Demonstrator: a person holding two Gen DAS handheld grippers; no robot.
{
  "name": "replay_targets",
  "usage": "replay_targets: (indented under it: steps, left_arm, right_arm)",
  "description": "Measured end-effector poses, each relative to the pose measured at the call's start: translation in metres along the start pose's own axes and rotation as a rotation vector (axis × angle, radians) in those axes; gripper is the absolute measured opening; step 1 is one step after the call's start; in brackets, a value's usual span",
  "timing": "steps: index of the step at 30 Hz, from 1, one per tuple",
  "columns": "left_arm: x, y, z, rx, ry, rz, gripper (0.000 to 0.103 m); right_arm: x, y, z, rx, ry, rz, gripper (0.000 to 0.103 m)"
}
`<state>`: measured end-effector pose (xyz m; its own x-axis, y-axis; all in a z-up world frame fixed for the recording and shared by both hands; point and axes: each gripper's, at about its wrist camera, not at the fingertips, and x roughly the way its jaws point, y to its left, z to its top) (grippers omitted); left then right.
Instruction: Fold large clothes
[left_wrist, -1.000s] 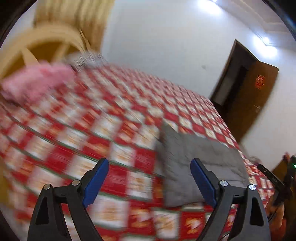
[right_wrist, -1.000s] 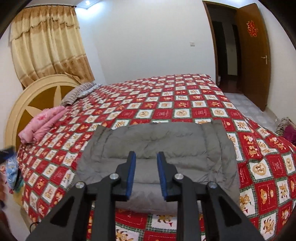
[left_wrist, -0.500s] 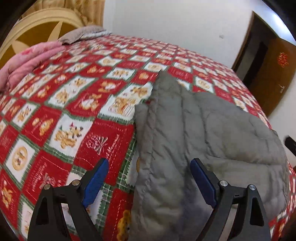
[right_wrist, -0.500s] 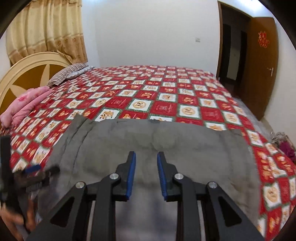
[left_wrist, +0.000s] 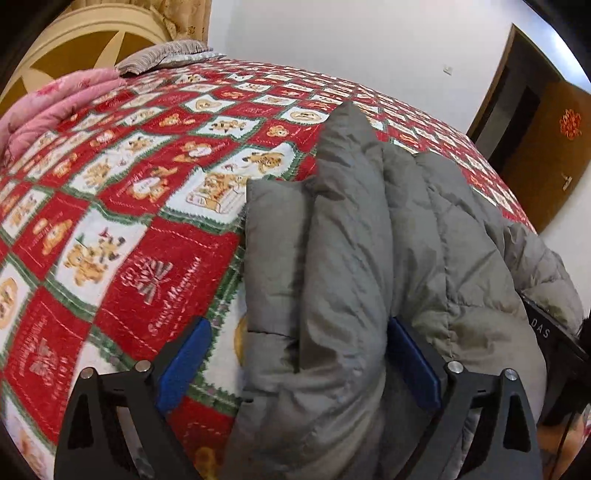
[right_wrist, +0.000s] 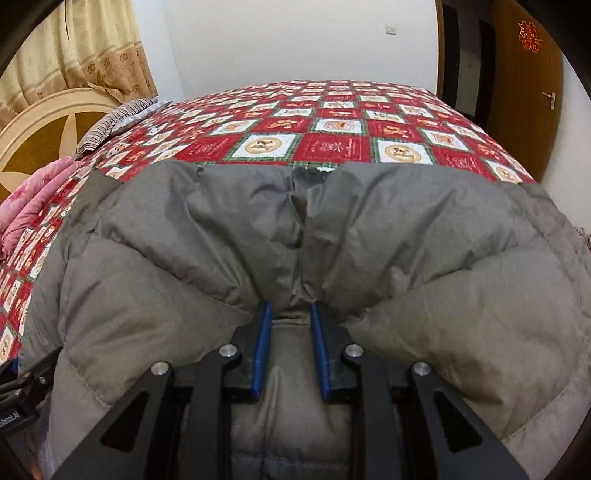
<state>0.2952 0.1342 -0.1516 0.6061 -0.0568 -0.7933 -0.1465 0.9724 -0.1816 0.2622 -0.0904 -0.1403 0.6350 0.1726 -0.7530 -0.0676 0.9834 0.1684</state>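
Your left gripper (left_wrist: 295, 363), black struts with blue pads, has its jaws spread wide; they have just been opening further, and a thick roll at the edge of the grey quilted down jacket (left_wrist: 369, 240) lies between them. The right pad touches the fabric while the left pad stands clear over the bedspread, so nothing is clamped there. Your right gripper (right_wrist: 290, 347) has been narrowing a little and its jaws stand close together, pinching a puckered ridge of the same jacket (right_wrist: 406, 258); the cloth bunches and creases into the gap and bulges out on either side.

The jacket is puffy and matte, stitched in broad padded bands, lying along the near edge of the bed with its collar opening facing away from you. Beneath it spreads the red, white and green patchwork bedspread (right_wrist: 332, 144), a woven square pattern printed with teddy bears. Further off on the left lie a folded pink quilt (left_wrist: 62, 103) and a striped grey pillow (right_wrist: 114, 123), up against the round cream and gold wooden headboard (right_wrist: 44, 129). Beyond stand beige patterned curtains (right_wrist: 85, 48), a plain white wall (right_wrist: 295, 40) and a brown wooden door (right_wrist: 532, 81) carrying a red emblem
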Motion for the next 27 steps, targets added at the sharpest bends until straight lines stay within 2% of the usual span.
replay_targets:
  steps: [2,4,8,9,11,14,15,16,17,18,21,22,27]
  left_arm:
    - [0.001,0.003,0.0,-0.033,0.006,-0.029,0.1]
    - [0.001,0.008,0.003,-0.092,0.027,-0.097,0.1]
    - [-0.007,0.016,0.001,-0.218,0.076,-0.409,0.1]
    - [-0.007,0.015,0.0,-0.215,0.075,-0.426,0.1]
    - [-0.005,0.01,-0.005,-0.174,0.059,-0.395,0.1]
    - [-0.003,0.008,-0.006,-0.208,0.018,-0.384,0.1]
    - [-0.003,0.008,-0.005,-0.219,0.007,-0.396,0.096]
    - [-0.003,0.007,-0.004,-0.227,-0.003,-0.427,0.083]
    - [0.0,0.005,-0.003,-0.232,0.011,-0.459,0.039]
    - [0.004,0.003,-0.002,-0.248,0.038,-0.528,0.031]
    - [-0.004,-0.008,0.003,-0.205,0.0,-0.524,0.019]
    - [-0.007,-0.011,0.005,-0.198,-0.01,-0.529,0.018]
    - [-0.045,-0.034,0.021,-0.14,-0.09,-0.645,0.014]
  right_arm:
    - [0.002,0.0,-0.001,0.006,0.0,0.005,0.024]
    - [0.001,-0.003,-0.003,0.024,0.001,0.025,0.024]
    - [0.006,-0.009,0.001,0.06,0.001,0.069,0.024]
    - [0.006,-0.009,0.0,0.062,0.001,0.071,0.024]
    - [0.006,-0.009,0.001,0.062,0.001,0.071,0.024]
    - [0.006,-0.01,0.0,0.067,0.001,0.076,0.024]
    - [0.006,-0.011,0.0,0.072,0.002,0.08,0.024]
    - [0.006,-0.012,0.001,0.076,0.003,0.083,0.024]
    - [0.007,-0.013,0.001,0.08,0.004,0.086,0.024]
    - [0.007,-0.014,0.001,0.086,0.005,0.092,0.024]
    - [0.008,-0.016,0.002,0.102,0.01,0.105,0.024]
    - [0.008,-0.016,0.002,0.103,0.01,0.104,0.024]
    - [0.009,-0.023,0.001,0.179,0.026,0.144,0.024]
